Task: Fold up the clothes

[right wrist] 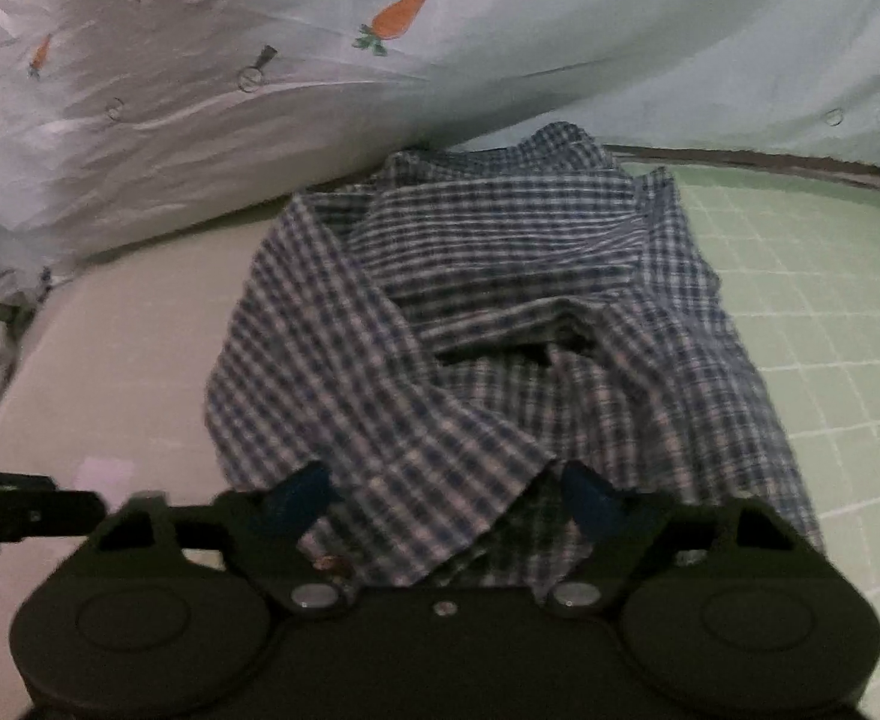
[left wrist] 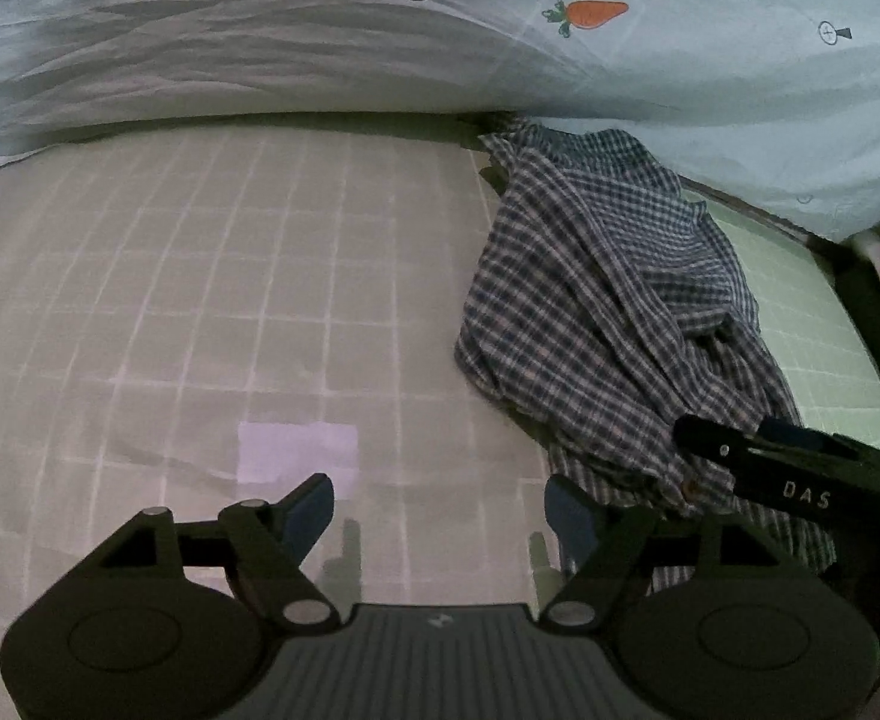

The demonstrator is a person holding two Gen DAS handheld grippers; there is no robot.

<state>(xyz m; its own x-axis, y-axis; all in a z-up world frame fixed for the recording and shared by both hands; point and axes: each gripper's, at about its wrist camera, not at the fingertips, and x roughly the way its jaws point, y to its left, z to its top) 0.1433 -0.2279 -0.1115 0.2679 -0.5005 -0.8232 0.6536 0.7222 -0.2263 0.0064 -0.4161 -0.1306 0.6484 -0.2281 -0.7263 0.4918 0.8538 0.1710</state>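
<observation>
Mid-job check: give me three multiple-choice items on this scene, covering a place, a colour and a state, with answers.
1. Where is the checked shirt?
A. on the bed sheet
B. on a hanger
C. in a basket

2. What colour is the carrot print on the duvet?
A. purple
B. orange
C. black

3. How is the left gripper?
A. shut on the shirt
B. shut on the duvet
C. open

Answers:
1. A, it lies crumpled on the grid-patterned sheet.
2. B, orange body, green leaves.
3. C, fingers apart over bare sheet.
</observation>
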